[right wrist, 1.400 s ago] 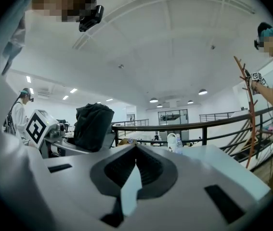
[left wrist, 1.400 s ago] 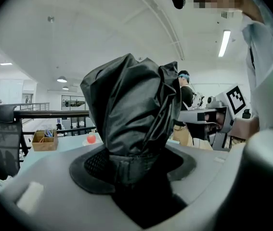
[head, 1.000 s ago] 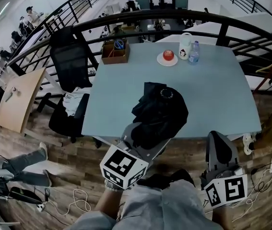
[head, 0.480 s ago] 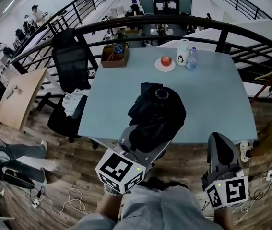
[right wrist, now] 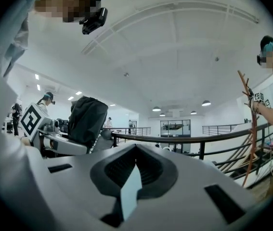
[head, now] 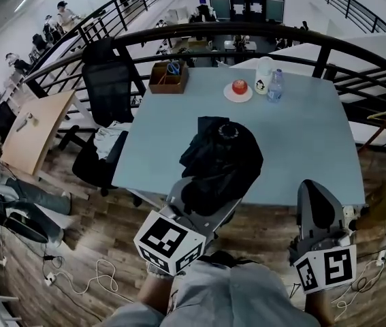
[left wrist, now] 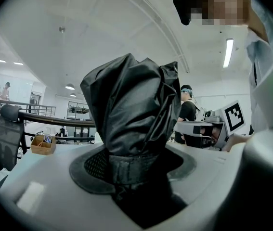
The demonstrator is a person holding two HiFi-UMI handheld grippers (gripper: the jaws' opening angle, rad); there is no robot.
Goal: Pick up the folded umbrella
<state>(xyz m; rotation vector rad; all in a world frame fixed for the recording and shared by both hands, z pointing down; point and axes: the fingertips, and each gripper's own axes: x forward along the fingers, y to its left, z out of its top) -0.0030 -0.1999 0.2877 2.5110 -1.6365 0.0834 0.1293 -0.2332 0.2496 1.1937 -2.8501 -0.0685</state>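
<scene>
Umbrella, one, clamped in left tool

Left gripper points forward, jaws clamped on the folded umbrella; right gripper alongside, jaws together and empty.

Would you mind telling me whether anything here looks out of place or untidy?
Only the umbrella stands out: clamped in the left gripper, its black fabric bulges in loose, crumpled folds rather than a tight wrap. The plate, bottle and wooden box on the table stand orderly.
</scene>
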